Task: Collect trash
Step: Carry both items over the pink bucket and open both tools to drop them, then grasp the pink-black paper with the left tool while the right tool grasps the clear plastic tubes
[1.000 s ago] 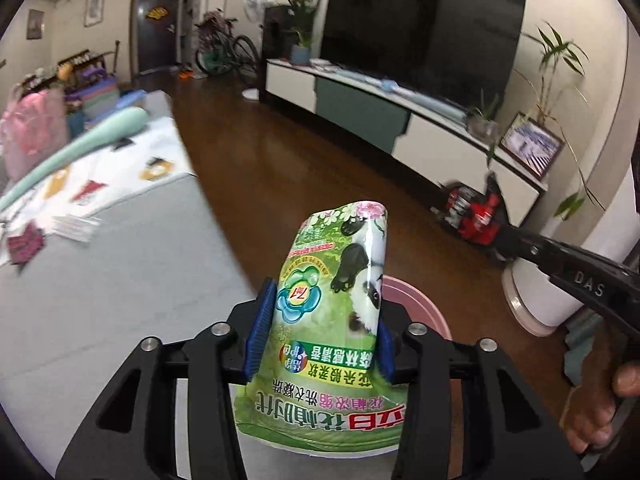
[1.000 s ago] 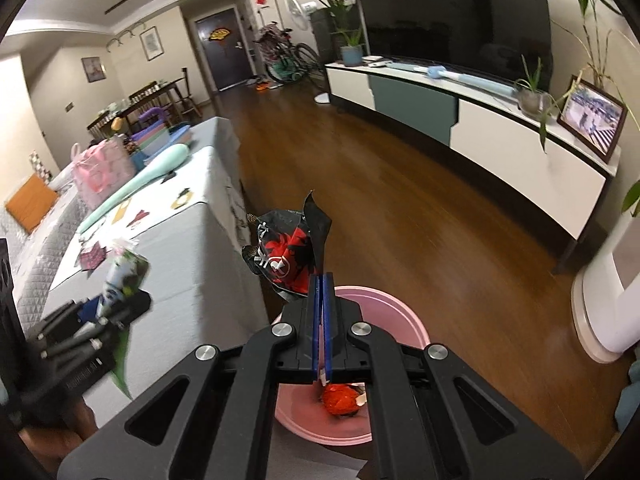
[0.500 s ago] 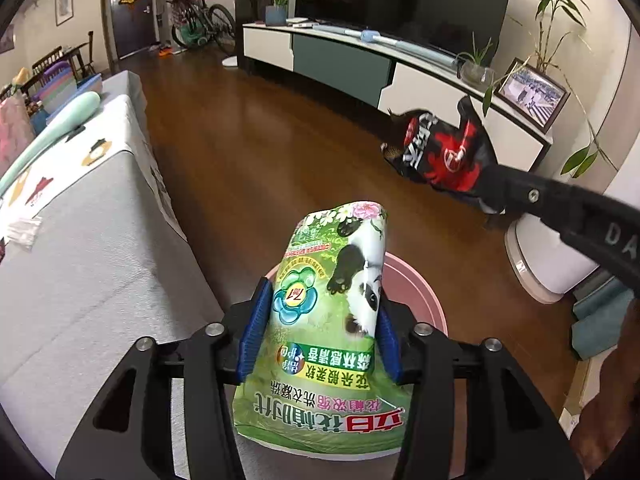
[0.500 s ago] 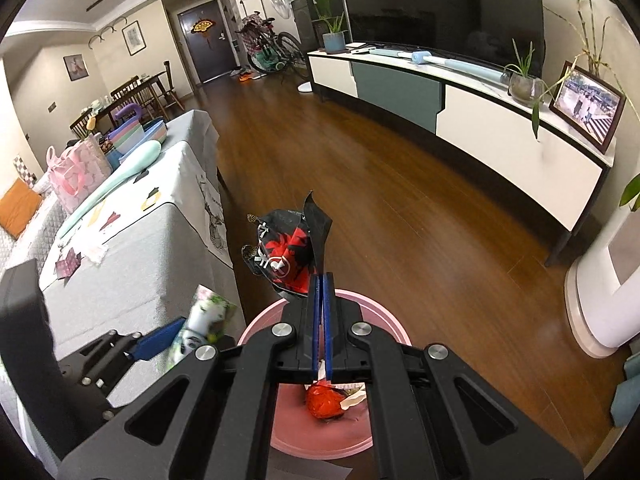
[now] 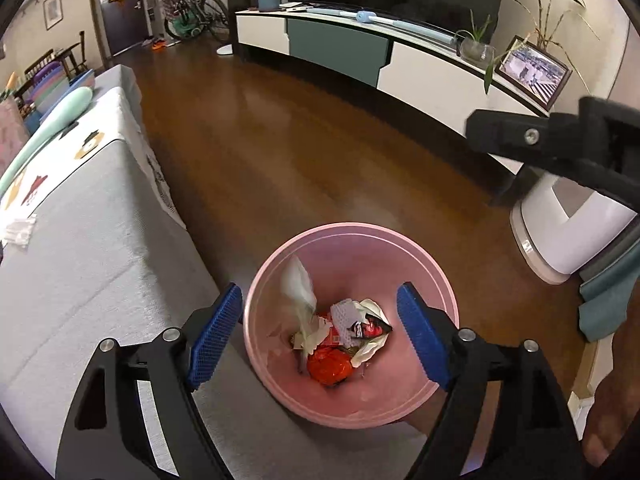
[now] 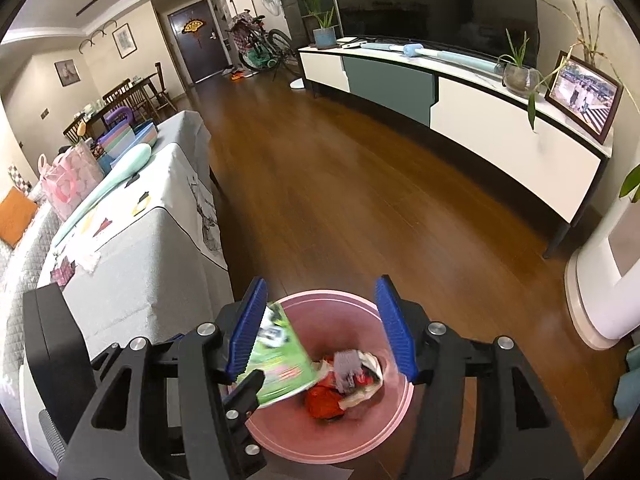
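A pink trash bin [image 5: 416,248] stands on the wood floor beside the grey-clothed table [image 5: 80,264]; it also shows in the right wrist view [image 6: 394,412]. It holds crumpled wrappers [image 5: 344,336]. My left gripper [image 5: 320,334] is open and empty above the bin. My right gripper [image 6: 320,326] is open and empty above the bin too. The green pouch [image 6: 280,360] is falling into the bin, blurred, and shows edge-on in the left wrist view [image 5: 300,292]. The red-black wrapper [image 6: 356,372] lies among the trash.
A long white TV cabinet [image 6: 480,112] runs along the right wall. A white appliance [image 5: 568,232] stands on the floor at right. The table carries paper scraps [image 6: 86,258], a pink bag [image 6: 68,176] and a mint cushion [image 6: 116,180]. A bicycle [image 6: 260,50] stands near the door.
Both grippers opened over the pink bin. The left let go of the green pouch and the right let go of the red-black wrapper; both dropped into the bin.
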### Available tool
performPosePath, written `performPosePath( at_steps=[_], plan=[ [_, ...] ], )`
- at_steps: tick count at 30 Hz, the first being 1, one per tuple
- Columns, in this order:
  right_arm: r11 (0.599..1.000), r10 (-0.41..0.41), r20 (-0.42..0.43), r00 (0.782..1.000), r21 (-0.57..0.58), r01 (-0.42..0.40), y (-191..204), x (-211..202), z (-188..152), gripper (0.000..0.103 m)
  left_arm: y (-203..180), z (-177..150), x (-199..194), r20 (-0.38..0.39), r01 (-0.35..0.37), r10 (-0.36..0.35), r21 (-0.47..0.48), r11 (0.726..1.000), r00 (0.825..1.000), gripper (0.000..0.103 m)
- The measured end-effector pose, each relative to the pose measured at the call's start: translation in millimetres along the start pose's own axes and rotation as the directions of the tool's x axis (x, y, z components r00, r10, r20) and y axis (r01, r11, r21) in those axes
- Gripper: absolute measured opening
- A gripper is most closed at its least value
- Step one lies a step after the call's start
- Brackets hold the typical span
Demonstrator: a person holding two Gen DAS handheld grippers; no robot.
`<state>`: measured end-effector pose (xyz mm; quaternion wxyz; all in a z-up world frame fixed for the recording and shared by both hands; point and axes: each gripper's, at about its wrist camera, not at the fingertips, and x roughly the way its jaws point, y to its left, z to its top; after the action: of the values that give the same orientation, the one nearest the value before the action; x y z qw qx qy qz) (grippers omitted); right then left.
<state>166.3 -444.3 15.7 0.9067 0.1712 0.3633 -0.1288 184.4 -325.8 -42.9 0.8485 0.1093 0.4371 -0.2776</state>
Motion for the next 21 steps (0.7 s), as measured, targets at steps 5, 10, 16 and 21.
performPosePath(
  at_steps=[5, 10, 16, 21],
  plan=[
    [1.0, 0.011, 0.029, 1.0, 0.011, -0.012, 1, -8, 1, 0.057, 21, -7, -28, 0.051, 0.005, -0.003, -0.025, 1.0, 0.999, 0.078],
    [0.999, 0.041, 0.071, 0.997, -0.015, -0.04, 16, -18, 0, 0.056, 60, -17, -73, 0.136, -0.01, 0.018, -0.058, 0.998, 0.991, 0.077],
    [0.994, 0.099, 0.131, 0.986, -0.061, -0.092, 50, -34, -4, 0.053, 125, -31, -128, 0.217, -0.083, 0.103, -0.097, 0.992, 0.971, 0.077],
    [0.986, 0.142, 0.201, 0.969, -0.115, -0.121, 92, -45, -11, 0.047, 195, -39, -156, 0.233, -0.165, 0.198, -0.154, 0.974, 0.952, 0.071]
  ],
)
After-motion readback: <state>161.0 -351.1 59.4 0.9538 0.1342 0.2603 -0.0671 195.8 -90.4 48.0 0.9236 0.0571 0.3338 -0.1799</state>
